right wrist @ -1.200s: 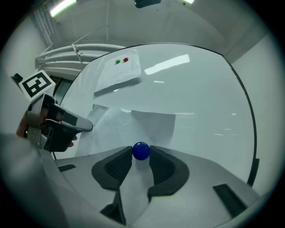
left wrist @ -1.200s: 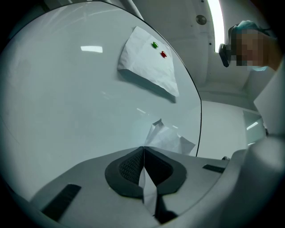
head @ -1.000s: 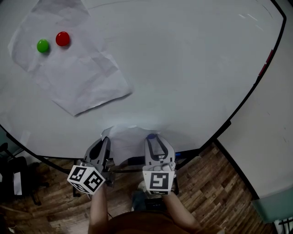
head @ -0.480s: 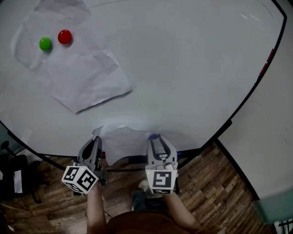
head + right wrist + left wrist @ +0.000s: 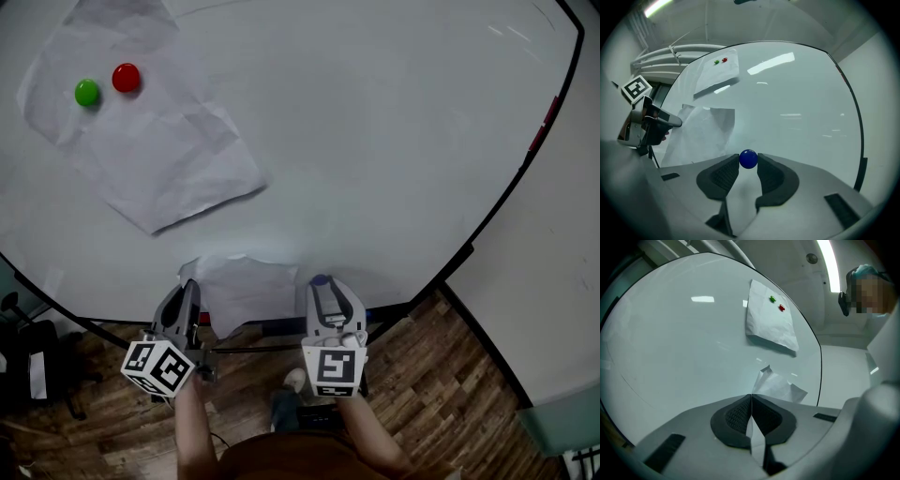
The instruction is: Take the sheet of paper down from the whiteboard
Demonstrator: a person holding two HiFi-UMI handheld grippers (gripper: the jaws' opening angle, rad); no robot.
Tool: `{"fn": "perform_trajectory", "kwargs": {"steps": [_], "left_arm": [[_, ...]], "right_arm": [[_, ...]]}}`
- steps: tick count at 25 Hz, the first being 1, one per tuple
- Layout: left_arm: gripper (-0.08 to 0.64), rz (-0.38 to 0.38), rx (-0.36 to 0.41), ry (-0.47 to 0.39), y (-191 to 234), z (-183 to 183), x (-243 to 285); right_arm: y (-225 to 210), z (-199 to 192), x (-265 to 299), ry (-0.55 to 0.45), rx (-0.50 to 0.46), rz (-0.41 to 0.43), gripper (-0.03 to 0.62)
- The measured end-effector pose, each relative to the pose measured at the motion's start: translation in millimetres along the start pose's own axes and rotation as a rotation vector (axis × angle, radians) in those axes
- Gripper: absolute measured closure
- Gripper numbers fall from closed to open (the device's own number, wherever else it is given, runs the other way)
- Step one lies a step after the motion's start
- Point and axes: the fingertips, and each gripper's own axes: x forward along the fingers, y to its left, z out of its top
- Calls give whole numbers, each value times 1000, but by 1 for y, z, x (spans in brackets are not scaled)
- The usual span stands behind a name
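Shifted left: sheet | left tongs pinching sheet | right tongs clamping blue magnet

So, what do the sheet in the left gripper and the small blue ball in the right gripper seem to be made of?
The sheet looks like thin white paper with a matte surface: it shows creases and a bent corner. The blue ball looks like smooth hard plastic, slightly glossy and evenly coloured. It may be the cap of a magnet, but that cannot be seen.
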Motion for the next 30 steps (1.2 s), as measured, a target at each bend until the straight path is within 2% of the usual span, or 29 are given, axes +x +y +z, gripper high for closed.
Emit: {"fn": "perform_trajectory", "kwargs": {"steps": [30], "left_arm": [[535, 6, -12, -5, 8, 3, -1]], "right_arm": [[4, -2, 5, 12, -12, 2, 457]]}}
